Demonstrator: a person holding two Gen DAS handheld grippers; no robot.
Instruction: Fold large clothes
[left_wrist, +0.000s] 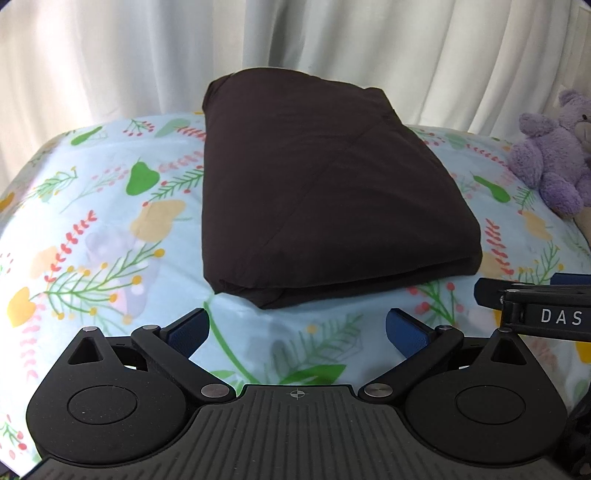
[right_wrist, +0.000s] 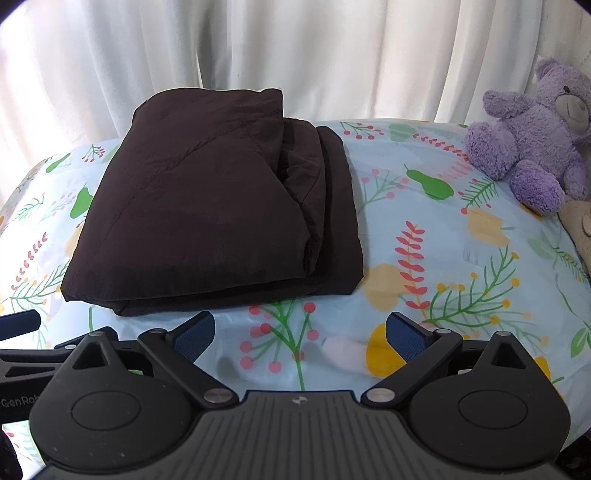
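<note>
A dark brown garment (left_wrist: 317, 192) lies folded into a thick rectangular stack on the floral bedsheet (left_wrist: 110, 229); in the right wrist view the same garment (right_wrist: 207, 210) shows its layered edges on the right side. My left gripper (left_wrist: 297, 332) hovers just in front of the stack's near edge, open, with nothing between its blue pads. My right gripper (right_wrist: 301, 338) is open too, over the sheet (right_wrist: 443, 266) slightly right of the stack's near corner, empty. Part of the right gripper's body (left_wrist: 535, 314) shows at the right edge of the left wrist view.
A purple teddy bear (right_wrist: 528, 140) sits at the bed's far right, with a beige plush toy (right_wrist: 580, 229) beside it. White curtains (right_wrist: 295, 55) hang close behind the bed. Bare sheet lies on both sides of the stack.
</note>
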